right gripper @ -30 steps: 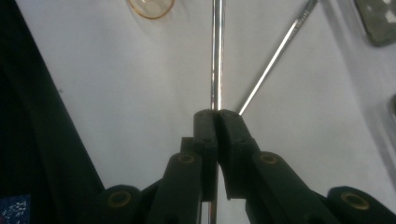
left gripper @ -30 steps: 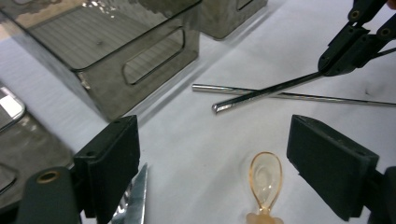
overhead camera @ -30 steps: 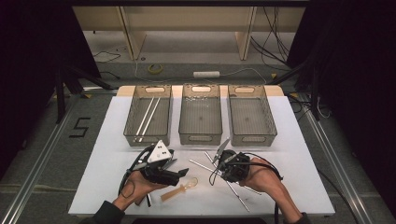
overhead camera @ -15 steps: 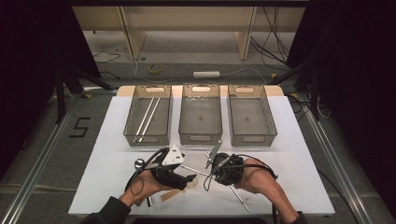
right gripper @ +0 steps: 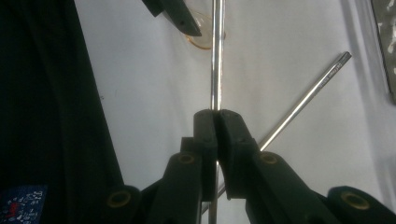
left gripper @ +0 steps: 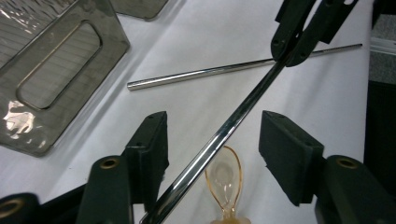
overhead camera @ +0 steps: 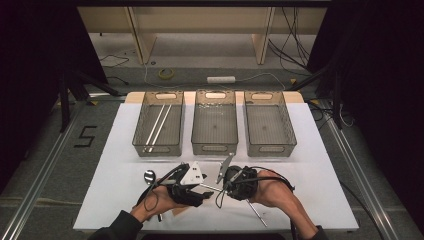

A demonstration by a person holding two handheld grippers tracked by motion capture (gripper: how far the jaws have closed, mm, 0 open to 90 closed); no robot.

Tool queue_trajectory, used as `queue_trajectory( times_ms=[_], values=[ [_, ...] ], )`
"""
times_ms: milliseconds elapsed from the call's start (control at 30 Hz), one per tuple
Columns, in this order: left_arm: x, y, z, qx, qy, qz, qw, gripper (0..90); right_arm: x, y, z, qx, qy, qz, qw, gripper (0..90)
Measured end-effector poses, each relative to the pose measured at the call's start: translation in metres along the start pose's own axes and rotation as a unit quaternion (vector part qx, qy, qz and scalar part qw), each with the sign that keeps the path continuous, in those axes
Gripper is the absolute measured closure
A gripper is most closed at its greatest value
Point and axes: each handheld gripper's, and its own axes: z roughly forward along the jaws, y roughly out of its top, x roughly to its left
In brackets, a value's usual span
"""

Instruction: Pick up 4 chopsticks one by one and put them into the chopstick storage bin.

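Observation:
My right gripper [right gripper: 216,114] is shut on a thin shiny metal rod [right gripper: 215,70] and holds it off the white table. In the left gripper view the same rod [left gripper: 219,137] runs slantwise between the two pads of my left gripper [left gripper: 215,119]. Those jaws have just been closing, but a gap still shows on each side of the rod, and the right gripper [left gripper: 303,32] pinches its far end. From above, the left gripper [overhead camera: 204,192] and right gripper [overhead camera: 226,186] face each other tip to tip near the table's front.
Three grey bins stand in a row at the back; the left bin [overhead camera: 159,149] holds two rods. A second rod [left gripper: 201,74] lies on the table, another rod [overhead camera: 256,209] by the right hand. An amber plastic spoon [left gripper: 225,175] lies under the jaws, a metal spoon [overhead camera: 149,175] to the left.
The left gripper has moved right, up to the right gripper, and now has the held rod between its jaws. The right gripper has kept its grip.

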Motion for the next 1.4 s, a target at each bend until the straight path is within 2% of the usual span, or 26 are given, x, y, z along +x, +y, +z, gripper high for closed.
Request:
queue_trajectory(
  times_ms=[333, 433, 700, 867, 1000, 1033, 1133, 1200, 1233, 1400],
  values=[
    [-0.003, -0.001, 0.001, 0.016, -0.001, 0.027, 0.9995, 54.8, 0.003, 0.001, 0.000, 0.003, 0.007, -0.019, 0.9998, 86.5],
    [-0.004, -0.001, 0.001, 0.015, -0.007, 0.028, 0.9995, 58.7, 0.003, 0.001, 0.000, 0.002, 0.008, -0.021, 0.9997, 86.5],
    [-0.007, -0.002, 0.000, 0.023, -0.020, 0.059, 0.9978, 67.7, 0.006, 0.001, -0.003, -0.001, 0.004, -0.043, 0.9991, 86.4],
    [-0.010, -0.001, -0.001, 0.033, -0.039, 0.081, 0.9954, 73.6, 0.007, -0.001, -0.004, -0.002, 0.005, -0.064, 0.9979, 86.0],
    [-0.013, -0.002, -0.001, 0.043, -0.066, 0.099, 0.9920, 80.1, 0.007, -0.003, -0.006, -0.006, 0.006, -0.071, 0.9974, 84.0],
    [-0.014, -0.002, 0.000, 0.042, -0.070, 0.103, 0.9913, 82.0, 0.006, -0.003, -0.006, -0.009, 0.005, -0.070, 0.9975, 82.8],
    [-0.014, 0.000, -0.001, 0.051, -0.059, 0.101, 0.9919, 83.1, 0.000, -0.006, -0.010, -0.025, 0.001, -0.052, 0.9983, 82.0],
    [-0.011, -0.001, -0.003, 0.046, -0.051, 0.086, 0.9939, 83.2, -0.003, -0.008, -0.015, -0.041, -0.001, -0.037, 0.9985, 79.6],
    [-0.009, -0.001, -0.004, 0.046, -0.046, 0.082, 0.9945, 83.2, -0.003, -0.009, -0.018, -0.053, -0.005, -0.020, 0.9984, 76.7],
    [-0.001, 0.001, -0.009, 0.037, -0.021, 0.049, 0.9979, 83.2, -0.008, -0.012, -0.027, -0.092, -0.020, 0.023, 0.9953, 57.6]
  ],
)
